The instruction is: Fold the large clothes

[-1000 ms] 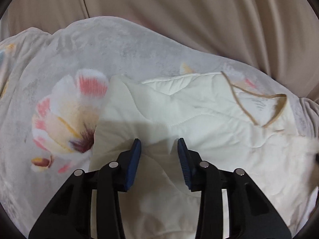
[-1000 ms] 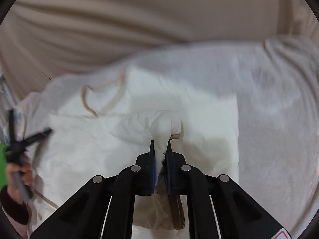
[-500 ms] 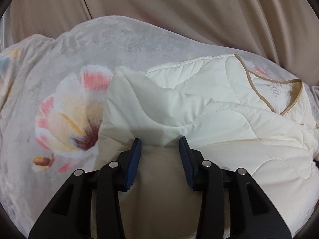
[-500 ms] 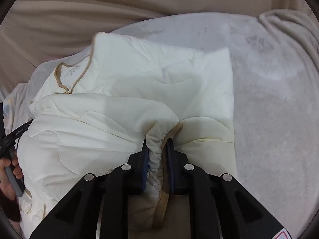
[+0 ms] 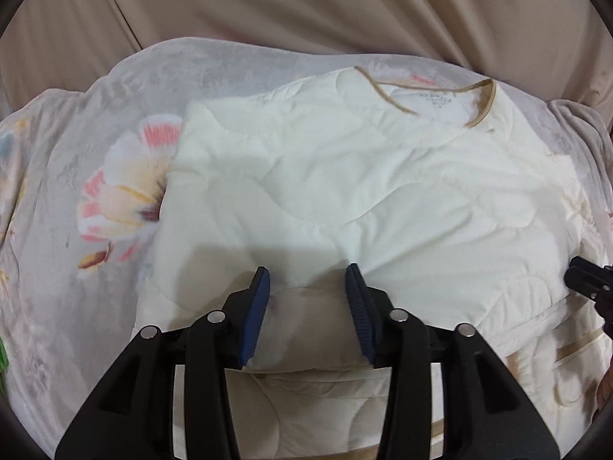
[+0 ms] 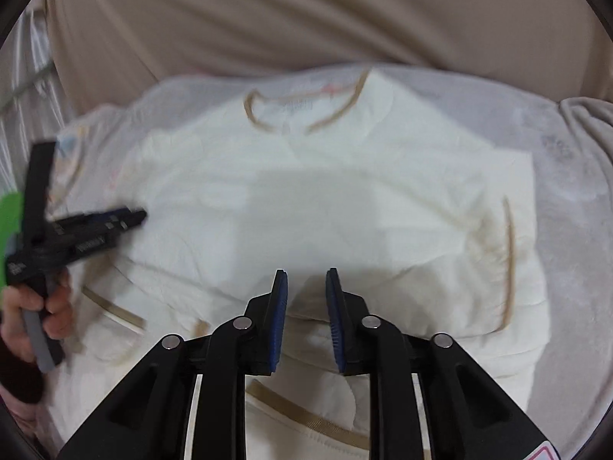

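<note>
- The cream quilted jacket (image 5: 383, 176) lies folded on a pale grey blanket (image 5: 76, 306) with a pink and white flower print (image 5: 126, 199); the blanket covers a beige sofa (image 5: 306, 11).
- The tan-trimmed neckline (image 5: 433, 96) of the jacket is at the far side, next to the sofa back, and the label inside it is too small to read.
- The left gripper (image 5: 306, 291) is over the near edge of the jacket. Its 2 blue pads (image 5: 254, 314) are apart and the jaws are opening. Under the gap lies the flat top layer of the jacket, but no fabric is pinched.
- The right gripper (image 6: 304, 299) is also over the near edge, and this view is blurred. Its jaws are released, with a narrow gap between the blue pads (image 6: 277, 318). Only flat fabric shows under the gap.
- In the right wrist view the jacket (image 6: 325, 199) has a tan-trimmed edge (image 6: 507, 260) on the right part.
- At the left of that view a hand (image 6: 34, 314) holds the handle of the left gripper (image 6: 126, 216), which is beside the jacket's left part.
- A black tip of the right gripper (image 5: 590, 280) shows at the right edge of the left wrist view.
</note>
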`<state>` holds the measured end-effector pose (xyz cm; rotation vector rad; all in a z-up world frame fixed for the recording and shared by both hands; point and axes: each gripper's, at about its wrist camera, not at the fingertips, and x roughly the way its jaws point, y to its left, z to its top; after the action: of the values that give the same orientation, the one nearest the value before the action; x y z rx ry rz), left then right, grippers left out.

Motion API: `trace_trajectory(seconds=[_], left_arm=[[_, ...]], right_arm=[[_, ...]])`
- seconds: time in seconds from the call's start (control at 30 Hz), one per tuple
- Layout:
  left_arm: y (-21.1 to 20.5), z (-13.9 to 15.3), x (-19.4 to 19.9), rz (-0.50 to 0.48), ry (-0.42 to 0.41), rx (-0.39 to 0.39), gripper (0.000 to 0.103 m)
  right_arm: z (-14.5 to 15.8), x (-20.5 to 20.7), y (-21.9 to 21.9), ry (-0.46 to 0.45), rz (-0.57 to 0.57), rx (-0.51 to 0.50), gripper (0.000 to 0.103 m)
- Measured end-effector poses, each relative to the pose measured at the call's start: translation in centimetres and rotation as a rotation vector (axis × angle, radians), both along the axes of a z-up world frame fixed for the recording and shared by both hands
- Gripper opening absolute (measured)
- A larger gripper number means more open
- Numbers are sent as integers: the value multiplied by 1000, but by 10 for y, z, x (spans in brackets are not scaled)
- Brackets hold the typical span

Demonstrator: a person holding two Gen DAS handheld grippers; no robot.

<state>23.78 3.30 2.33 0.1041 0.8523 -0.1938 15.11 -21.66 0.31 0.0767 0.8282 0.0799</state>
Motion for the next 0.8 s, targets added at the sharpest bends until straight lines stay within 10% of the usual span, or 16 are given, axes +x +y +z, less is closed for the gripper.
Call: trace_trajectory(seconds=[0.4, 0.63, 0.8], left_arm=[[67, -8, -30, 129, -24, 71, 49], [103, -9, -69, 160, 49, -19, 51], [75, 31, -63, 109, -34, -66, 64]], right_arm=[[-6, -59, -104, 20, -258, 1, 0], [8, -148, -113, -22, -311, -28, 28], [31, -118, -96, -85, -234, 19, 52]])
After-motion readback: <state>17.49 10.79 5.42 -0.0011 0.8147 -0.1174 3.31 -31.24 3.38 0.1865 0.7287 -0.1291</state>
